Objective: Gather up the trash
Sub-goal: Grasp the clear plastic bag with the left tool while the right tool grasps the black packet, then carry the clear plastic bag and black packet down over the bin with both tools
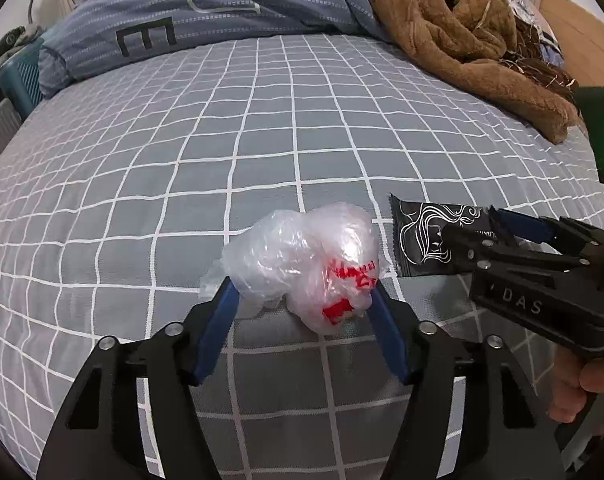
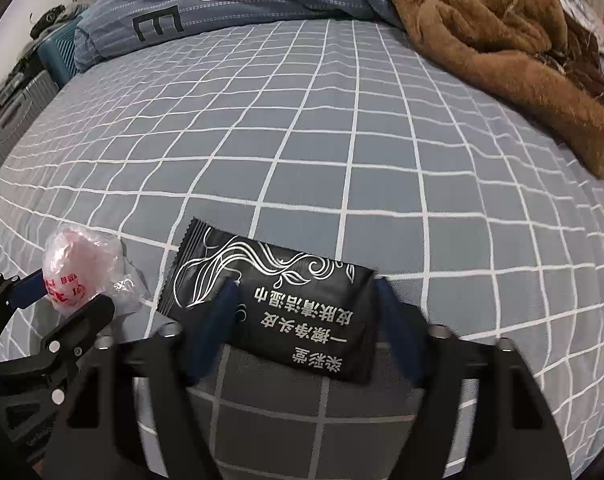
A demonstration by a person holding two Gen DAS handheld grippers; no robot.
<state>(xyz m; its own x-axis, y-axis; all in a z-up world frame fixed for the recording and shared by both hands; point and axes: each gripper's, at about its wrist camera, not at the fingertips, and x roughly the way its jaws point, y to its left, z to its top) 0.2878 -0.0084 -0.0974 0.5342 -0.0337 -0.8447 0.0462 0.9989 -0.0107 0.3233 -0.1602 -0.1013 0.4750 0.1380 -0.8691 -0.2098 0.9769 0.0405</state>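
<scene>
A crumpled clear plastic bag [image 1: 302, 248] with red print lies on the grey checked bed sheet [image 1: 262, 140]. My left gripper [image 1: 302, 286] straddles it, and both blue pads touch its sides. To its right lies a black wipes packet [image 1: 422, 236] with white swirls. My right gripper [image 2: 305, 288] is closed across the black packet [image 2: 294, 308]: the left pad presses into it and the right pad sits at its edge. The right gripper [image 1: 472, 224] shows from the side in the left wrist view. The bag [image 2: 82, 260] and left gripper [image 2: 58, 296] show at the right wrist view's left edge.
A blue-grey duvet [image 1: 222, 4] is bunched at the far end of the bed. A brown fleece blanket [image 1: 462, 32] is heaped at the far right. A grey suitcase [image 2: 14, 132] and a teal crate [image 1: 20, 76] stand beside the bed on the left. A hand [image 1: 578, 384] holds the right gripper.
</scene>
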